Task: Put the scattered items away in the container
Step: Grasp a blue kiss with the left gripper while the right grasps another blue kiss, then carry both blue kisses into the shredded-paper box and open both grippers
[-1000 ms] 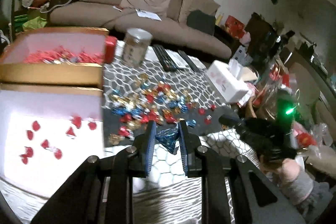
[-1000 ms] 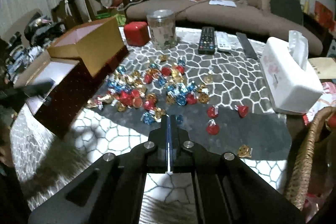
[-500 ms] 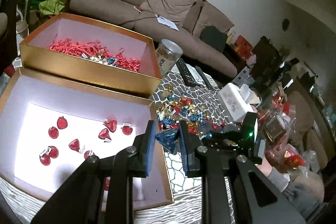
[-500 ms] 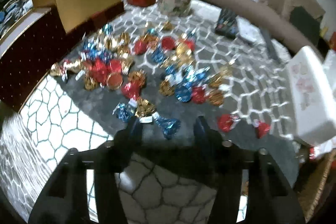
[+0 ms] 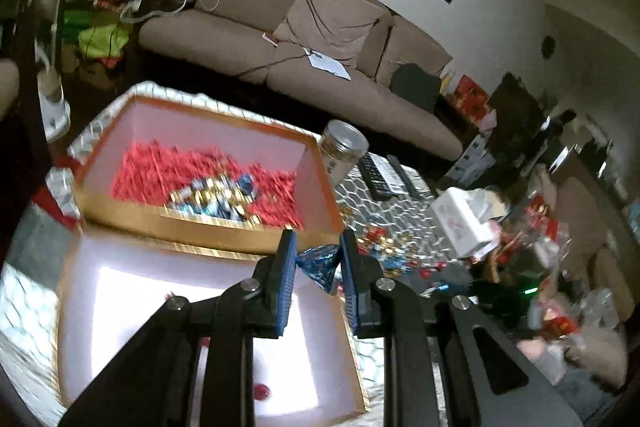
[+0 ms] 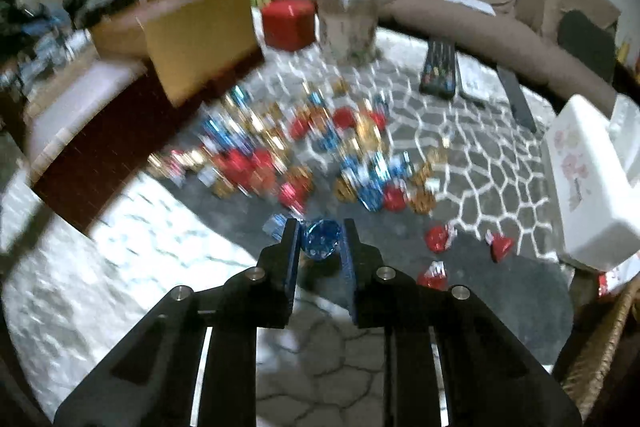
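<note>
My left gripper (image 5: 318, 259) is shut on a blue foil candy (image 5: 320, 264) and holds it above the near edge of the gold box (image 5: 208, 229) filled with red shreds and candies. The white-lined lid tray (image 5: 120, 307) lies below it. My right gripper (image 6: 320, 235) is shut on another blue foil candy (image 6: 322, 239), just above the dark table at the near edge of the candy pile (image 6: 304, 151). The gold box also shows in the right wrist view (image 6: 200, 39).
A glass jar (image 6: 352, 23), a red tin (image 6: 288, 23), remotes (image 6: 438, 67) and a white tissue box (image 6: 584, 179) stand around the pile. A wicker basket (image 6: 600, 347) is at the right. A sofa (image 5: 320, 39) lies behind.
My left gripper has carried its blue candy up and toward the gold box. My right gripper opened, dropped onto a blue candy and closed on it.
</note>
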Tool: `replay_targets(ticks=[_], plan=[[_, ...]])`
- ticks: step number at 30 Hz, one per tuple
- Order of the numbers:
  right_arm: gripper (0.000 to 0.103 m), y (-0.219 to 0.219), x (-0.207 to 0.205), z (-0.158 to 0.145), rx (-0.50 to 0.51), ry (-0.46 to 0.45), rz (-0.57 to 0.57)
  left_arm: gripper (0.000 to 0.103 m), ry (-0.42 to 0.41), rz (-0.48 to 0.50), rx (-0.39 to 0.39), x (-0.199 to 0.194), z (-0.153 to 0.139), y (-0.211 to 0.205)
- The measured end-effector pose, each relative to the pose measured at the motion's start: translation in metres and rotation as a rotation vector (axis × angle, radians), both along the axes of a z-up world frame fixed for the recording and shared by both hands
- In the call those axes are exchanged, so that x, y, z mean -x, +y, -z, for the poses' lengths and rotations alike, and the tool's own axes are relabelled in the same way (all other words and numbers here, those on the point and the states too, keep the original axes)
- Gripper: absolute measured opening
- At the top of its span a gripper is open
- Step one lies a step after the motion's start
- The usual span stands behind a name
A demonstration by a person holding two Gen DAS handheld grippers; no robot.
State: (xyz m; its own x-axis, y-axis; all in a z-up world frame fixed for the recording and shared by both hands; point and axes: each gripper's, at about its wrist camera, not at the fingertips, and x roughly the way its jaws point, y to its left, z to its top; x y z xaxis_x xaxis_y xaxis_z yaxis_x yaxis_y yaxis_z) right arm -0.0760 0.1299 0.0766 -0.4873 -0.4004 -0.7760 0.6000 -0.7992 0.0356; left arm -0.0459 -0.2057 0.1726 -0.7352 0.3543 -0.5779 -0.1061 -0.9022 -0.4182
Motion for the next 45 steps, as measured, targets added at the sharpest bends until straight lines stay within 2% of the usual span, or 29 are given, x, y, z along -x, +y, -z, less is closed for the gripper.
replay_targets(ticks=[6, 9, 11, 15, 20, 25, 31, 33, 35, 36, 37, 38, 39, 42, 45], plan=[[0.019, -0.053, 0.007, -0.074, 0.161, 0.045, -0.085, 0.022, -0.041, -0.005, 0.051, 0.039, 0.0, -0.018], [0.019, -0.1, 0.025, -0.102, 0.223, 0.038, -0.148, 0.022, -0.069, -0.012, 0.067, 0.063, 0.001, -0.033], [0.019, -0.136, 0.042, -0.11, 0.249, 0.018, -0.186, 0.022, -0.09, -0.025, 0.08, 0.078, 0.004, -0.044], [0.019, -0.194, 0.081, -0.1, 0.283, -0.064, -0.187, 0.022, -0.129, -0.047, 0.133, 0.1, 0.015, -0.061], [0.019, -0.239, 0.107, -0.077, 0.282, -0.105, -0.163, 0.022, -0.161, -0.07, 0.112, 0.112, 0.032, -0.081], [0.019, -0.256, 0.121, -0.057, 0.287, -0.134, -0.14, 0.022, -0.186, -0.081, 0.121, 0.12, 0.046, -0.091], [0.019, -0.27, 0.13, -0.049, 0.287, -0.14, -0.136, 0.022, -0.222, -0.098, 0.132, 0.131, 0.057, -0.099], [0.019, -0.276, 0.13, -0.048, 0.283, -0.141, -0.137, 0.026, -0.228, -0.103, 0.117, 0.133, 0.057, -0.1], [0.019, -0.28, 0.13, -0.049, 0.279, -0.143, -0.139, 0.039, -0.229, -0.095, 0.081, 0.135, 0.055, -0.1], [0.019, -0.283, 0.13, -0.048, 0.278, -0.144, -0.141, 0.041, -0.231, -0.093, 0.07, 0.136, 0.054, -0.099], [0.019, -0.285, 0.13, -0.047, 0.278, -0.145, -0.142, 0.046, -0.227, -0.098, 0.075, 0.137, 0.052, -0.098], [0.019, -0.287, 0.129, -0.048, 0.278, -0.144, -0.144, 0.057, -0.22, -0.106, 0.09, 0.136, 0.049, -0.096], [0.019, -0.287, 0.128, -0.048, 0.277, -0.142, -0.146, 0.06, -0.209, -0.12, 0.11, 0.134, 0.045, -0.095], [0.019, -0.29, 0.127, -0.048, 0.276, -0.141, -0.148, 0.061, -0.136, -0.147, 0.101, 0.118, 0.026, -0.098], [0.019, -0.293, 0.128, -0.047, 0.269, -0.141, -0.153, 0.065, -0.101, -0.151, 0.092, 0.103, 0.016, -0.103]])
